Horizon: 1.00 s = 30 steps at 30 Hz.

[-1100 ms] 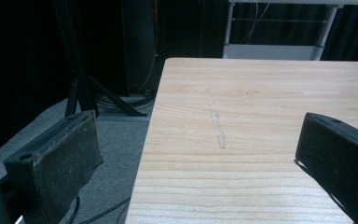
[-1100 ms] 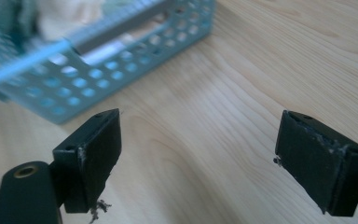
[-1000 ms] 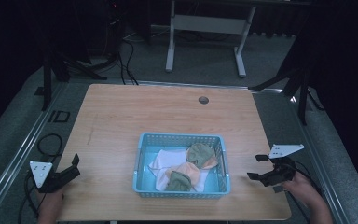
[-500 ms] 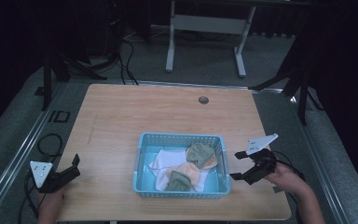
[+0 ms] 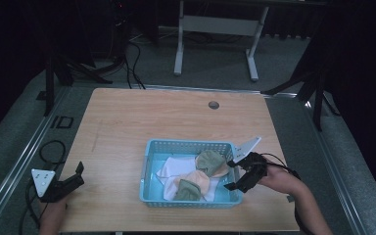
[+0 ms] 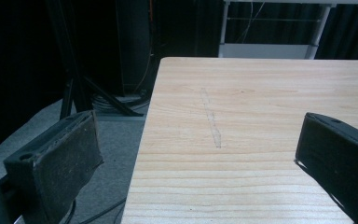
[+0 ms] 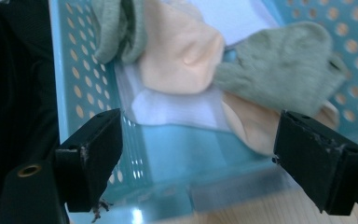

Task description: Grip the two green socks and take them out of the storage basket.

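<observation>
Hovering at the right wall of the blue basket, right gripper has fingers wide apart, nothing clamped. Basket sits near-centre on the desk, holding green socks, peach socks and white cloth. Left gripper rests at the desk's near left corner, fingers apart, empty.

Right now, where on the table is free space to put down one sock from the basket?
The wooden table is bare behind the blue basket, up to the small round hole, and on its left side between the basket and the left gripper. It is crowded inside the basket and at its right rim, where the right gripper hangs open.
</observation>
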{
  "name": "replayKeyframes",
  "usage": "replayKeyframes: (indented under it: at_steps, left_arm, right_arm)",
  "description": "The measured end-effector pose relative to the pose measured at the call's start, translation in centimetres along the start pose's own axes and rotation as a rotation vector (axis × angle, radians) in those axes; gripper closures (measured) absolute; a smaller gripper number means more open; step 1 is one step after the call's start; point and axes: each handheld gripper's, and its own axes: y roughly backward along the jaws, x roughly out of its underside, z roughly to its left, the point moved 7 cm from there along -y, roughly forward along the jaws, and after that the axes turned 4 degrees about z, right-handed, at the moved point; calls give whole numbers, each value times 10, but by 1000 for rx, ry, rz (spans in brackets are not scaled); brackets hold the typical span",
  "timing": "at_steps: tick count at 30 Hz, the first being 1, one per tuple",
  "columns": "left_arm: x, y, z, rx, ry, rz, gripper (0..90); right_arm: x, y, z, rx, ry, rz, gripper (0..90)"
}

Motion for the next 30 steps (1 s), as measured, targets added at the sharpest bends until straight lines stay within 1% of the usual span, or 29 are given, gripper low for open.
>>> replayKeyframes:
  at_steps: [1,2,3,5,6,7,8,10,12,18,19,20,21,22,24,25,26,28,29,30]
  left_arm:
    - [0,0,0,0,0,0,4]
    - [0,0,0,1,0,0,4]
    - [0,0,0,3,0,0,4]
    - [0,0,0,3,1,0,4]
    - [0,0,0,4,0,1,4]
    - [0,0,0,4,1,1,4]
    - [0,0,0,5,0,2,4]
    - [0,0,0,5,1,1,4]
    - [0,0,0,7,2,2,4]
    - [0,0,0,7,-1,5,4]
    - [0,0,0,7,1,5,4]
    - [0,0,0,7,2,4,4]
    - [0,0,0,7,2,4,4]
    - [0,0,0,8,2,6,4]
    - [0,0,0,8,4,6,4]
    - [0,0,0,9,4,7,4]
    - [0,0,1,9,5,7,4]
    - [0,0,1,10,5,7,4]
    - [0,0,1,10,5,8,4]
    - [0,0,1,11,5,8,4]
  right_arm:
    - [-5,-5,2,-7,16,16,154]
    - [-8,-8,2,-11,24,20,154]
    - [-8,-8,2,-11,24,20,154]
    - [-16,-15,3,-19,24,24,141]
    - [-16,-15,3,-19,24,24,140]
    - [-21,-19,4,-32,21,20,138]
    - [-21,-19,4,-32,21,20,138]
    - [-26,-22,5,-49,17,21,138]
    - [-31,-26,5,-48,33,37,137]
    - [-44,-33,9,-53,59,54,137]
    - [-47,-37,12,-34,91,66,135]
    - [-49,-38,14,-45,93,71,134]
    - [-49,-38,14,-45,93,71,134]
    - [-51,-40,16,-65,82,79,135]
    - [-55,-44,18,-63,91,80,136]
    - [-57,-46,20,-76,95,83,136]
    - [-60,-48,21,-79,97,79,138]
    - [-64,-52,24,-85,119,94,146]
    - [-68,-56,28,-94,138,103,184]
    - [-68,-56,28,-94,138,103,184]
